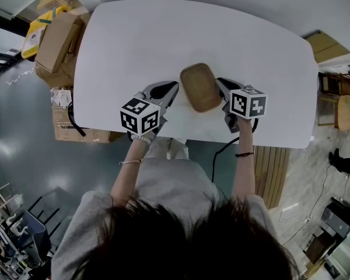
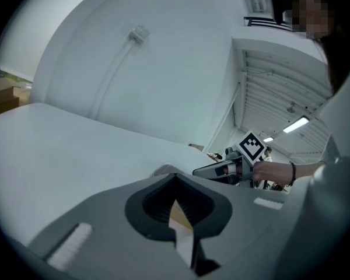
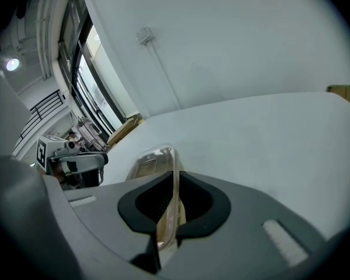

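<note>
A brown rectangular container (image 1: 201, 87) with a clear lid lies near the front edge of the white table (image 1: 163, 34), between my two grippers. My right gripper (image 1: 223, 85) is at its right side and is shut on the container's clear rim (image 3: 174, 174), which stands upright between the pads. My left gripper (image 1: 174, 90) meets the container's left side. Its jaws are pinched together, with a tan sliver of the container (image 2: 179, 216) between the pads. In each gripper view the other gripper shows across the container: right gripper (image 2: 219, 170), left gripper (image 3: 76, 160).
Cardboard boxes (image 1: 58, 42) are stacked on the floor left of the table, with more under its left corner. Wooden panels and crates (image 1: 326, 45) stand to the right. A black cable (image 1: 219, 153) hangs below the table's front edge. A wall rises behind the table.
</note>
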A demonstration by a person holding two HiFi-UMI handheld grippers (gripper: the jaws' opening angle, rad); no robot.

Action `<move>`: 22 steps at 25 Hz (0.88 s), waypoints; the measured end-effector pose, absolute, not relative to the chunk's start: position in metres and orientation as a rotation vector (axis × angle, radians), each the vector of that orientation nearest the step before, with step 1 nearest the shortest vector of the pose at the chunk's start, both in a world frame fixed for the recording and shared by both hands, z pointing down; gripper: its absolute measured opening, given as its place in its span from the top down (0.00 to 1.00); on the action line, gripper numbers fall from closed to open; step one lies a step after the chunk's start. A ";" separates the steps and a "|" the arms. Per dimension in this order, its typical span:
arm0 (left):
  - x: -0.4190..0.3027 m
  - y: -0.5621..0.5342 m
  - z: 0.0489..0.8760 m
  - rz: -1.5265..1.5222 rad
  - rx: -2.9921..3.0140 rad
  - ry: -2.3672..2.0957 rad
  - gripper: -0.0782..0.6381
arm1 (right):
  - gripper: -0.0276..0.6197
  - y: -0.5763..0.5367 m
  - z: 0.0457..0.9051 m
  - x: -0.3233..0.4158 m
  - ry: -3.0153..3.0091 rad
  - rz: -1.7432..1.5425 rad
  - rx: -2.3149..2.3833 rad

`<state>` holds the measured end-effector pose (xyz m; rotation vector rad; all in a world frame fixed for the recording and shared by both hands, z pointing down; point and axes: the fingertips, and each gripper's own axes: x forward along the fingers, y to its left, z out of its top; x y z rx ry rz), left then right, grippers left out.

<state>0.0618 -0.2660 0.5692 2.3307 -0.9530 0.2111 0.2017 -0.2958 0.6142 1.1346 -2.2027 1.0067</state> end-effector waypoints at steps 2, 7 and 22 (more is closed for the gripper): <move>0.060 -0.266 0.568 0.208 2.335 -0.954 0.90 | 0.89 -0.296 0.611 0.201 -2.207 1.008 1.141; 0.057 -0.267 0.560 0.194 2.352 -0.957 0.90 | 0.89 -0.295 0.599 0.200 -2.234 1.009 1.171; 0.048 -0.268 0.526 0.142 2.432 -0.966 0.90 | 0.89 -0.288 0.552 0.204 -2.336 0.962 1.287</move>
